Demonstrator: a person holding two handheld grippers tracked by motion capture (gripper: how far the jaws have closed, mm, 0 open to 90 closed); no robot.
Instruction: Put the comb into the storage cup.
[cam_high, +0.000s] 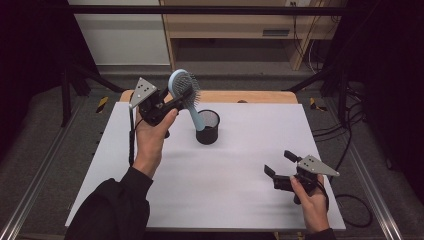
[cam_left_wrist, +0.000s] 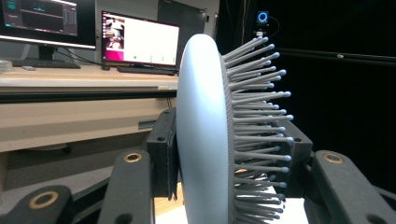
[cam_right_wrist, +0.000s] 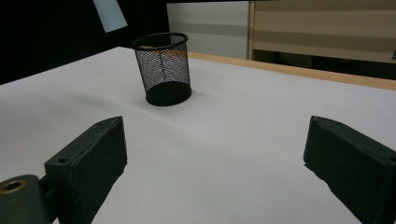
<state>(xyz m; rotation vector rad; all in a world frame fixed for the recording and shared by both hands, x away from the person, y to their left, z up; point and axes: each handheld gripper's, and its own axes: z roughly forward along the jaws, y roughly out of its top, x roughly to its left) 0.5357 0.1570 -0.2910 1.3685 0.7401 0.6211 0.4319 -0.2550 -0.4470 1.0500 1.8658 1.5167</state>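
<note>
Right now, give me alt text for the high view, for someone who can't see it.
The left claw grips the head of a pale blue plastic hairbrush, its handle pointing down at a black wire-mesh cup on a white table. The right claw rests open near the table's front right corner.

A pale blue hairbrush (cam_high: 184, 90) with grey ball-tipped bristles is raised above the counter (cam_high: 240, 165), head up, handle slanting down toward the cup. A black mesh cup (cam_high: 208, 126) stands upright on the counter, nearer its far edge than its near one, left of the middle.
</note>
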